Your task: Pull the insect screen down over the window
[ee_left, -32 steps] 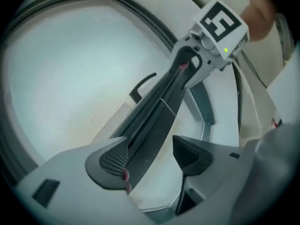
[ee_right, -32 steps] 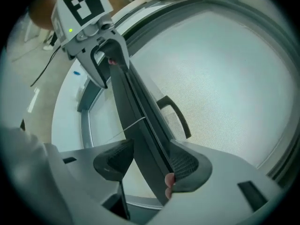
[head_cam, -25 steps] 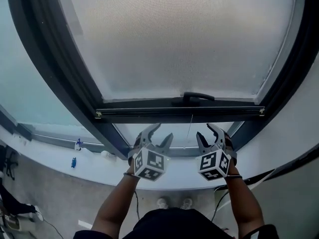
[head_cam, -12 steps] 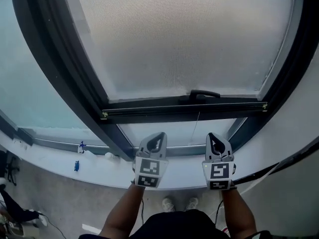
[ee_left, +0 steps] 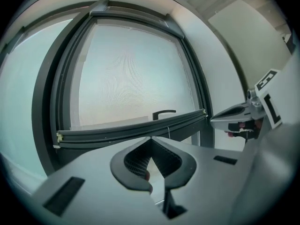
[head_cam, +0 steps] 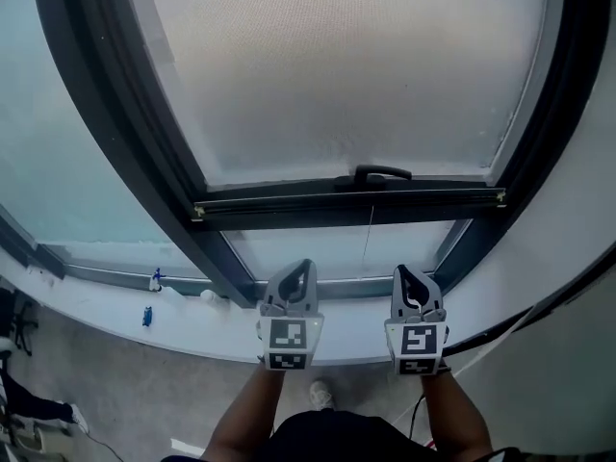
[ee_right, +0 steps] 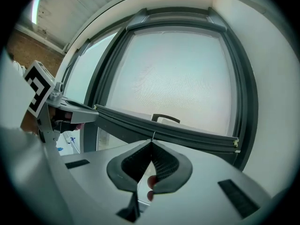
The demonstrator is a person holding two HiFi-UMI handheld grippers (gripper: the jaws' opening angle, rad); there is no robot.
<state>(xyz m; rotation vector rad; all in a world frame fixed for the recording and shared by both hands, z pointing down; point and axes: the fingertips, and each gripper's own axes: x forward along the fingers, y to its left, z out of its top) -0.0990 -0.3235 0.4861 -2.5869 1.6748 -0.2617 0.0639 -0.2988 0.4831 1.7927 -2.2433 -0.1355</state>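
The insect screen [head_cam: 346, 75] covers most of the window, a pale mesh. Its dark bottom bar [head_cam: 289, 208] has a black handle [head_cam: 382, 173] and hangs above a strip of bare glass [head_cam: 308, 250]. A thin pull cord [head_cam: 370, 243] drops from the bar. Below the bar, over the sill, my left gripper [head_cam: 300, 269] and right gripper [head_cam: 408, 275] are side by side, both shut on nothing. In the left gripper view the closed jaws [ee_left: 151, 139] point at the bar [ee_left: 131, 131]. In the right gripper view the jaws [ee_right: 151, 143] point at the bar [ee_right: 178, 131], and the cord [ee_right: 153, 135] hangs beyond them.
A white sill [head_cam: 192, 330] runs under the window, with small blue items [head_cam: 145, 316] on its left part. Thick dark frame posts [head_cam: 125, 133] flank the screen. A black cable [head_cam: 525, 320] crosses the wall at right. The floor is far below.
A second ago both grippers were open and tilted. They have since shut on nothing, rolled upright and drawn back from the bar toward the person.
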